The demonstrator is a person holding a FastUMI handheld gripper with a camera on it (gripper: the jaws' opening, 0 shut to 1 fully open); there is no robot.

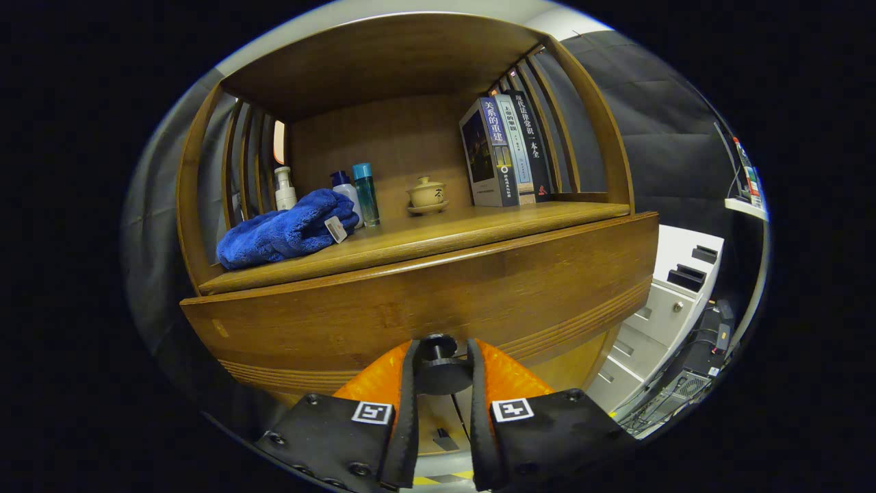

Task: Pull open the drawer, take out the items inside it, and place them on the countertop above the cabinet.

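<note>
gripper view: the gripper (441, 373) sits low against the front of a wooden cabinet, its two fingers (404, 411) drawn narrow around the dark round knob (438, 366) of the drawer (424, 301). the knob lies right between the fingertips, one finger on each side of it, and both appear to press on its disc. the drawer front spreads wide just beyond the fingers, a broad wooden panel with grooved lines along its lower edge; whether it is pulled out at all i cannot tell from this angle.

above and beyond the fingers runs the countertop (479, 222), the flat shelf of the cabinet under an arched wooden top with slatted sides. on it, up and to the left of the fingers, a blue towel (287, 233) lies bunched with a small tag at its end. just behind the towel stand a white pump bottle (284, 188), a white bottle with a dark cap (344, 188) and a teal bottle (366, 192), close together. nearly straight ahead above the fingers sits a small lidded tea cup (427, 195) on a saucer. to the right of it a row of books (503, 150) stands upright against the right slats.

to the right of the fingers, past the cabinet, is a white drawer unit (660, 311) with cables beside it.
</note>
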